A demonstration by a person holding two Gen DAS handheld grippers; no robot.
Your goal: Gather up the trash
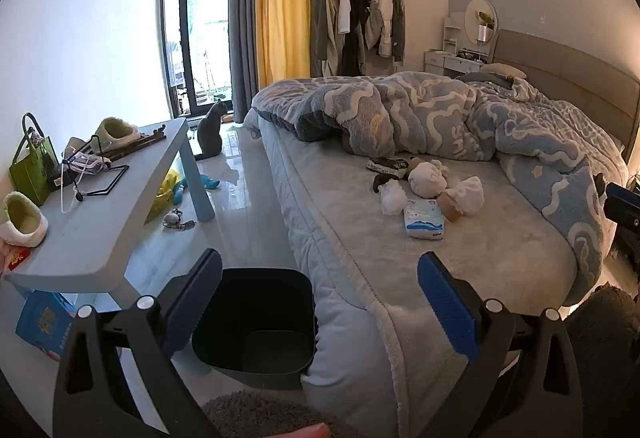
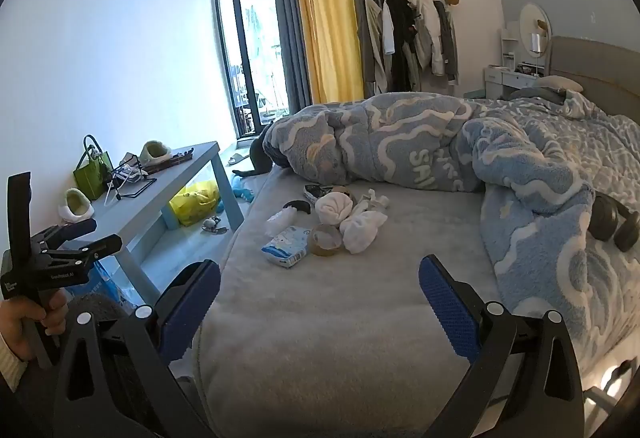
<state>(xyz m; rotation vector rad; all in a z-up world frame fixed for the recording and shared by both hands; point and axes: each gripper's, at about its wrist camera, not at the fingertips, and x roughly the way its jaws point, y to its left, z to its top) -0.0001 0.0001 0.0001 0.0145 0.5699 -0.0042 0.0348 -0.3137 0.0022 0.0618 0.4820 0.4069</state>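
Black bin (image 1: 256,322) below wide-open left gripper (image 1: 320,302); right gripper (image 2: 320,302) likewise empty, over bed (image 2: 340,338).

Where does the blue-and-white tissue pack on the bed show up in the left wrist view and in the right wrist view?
Left wrist view: the tissue pack lies right of centre on the bed, nearest of the clutter.
Right wrist view: the tissue pack lies left of centre, nearest of the clutter.
Shared landmark: the brown tape roll lies just to its right in both.
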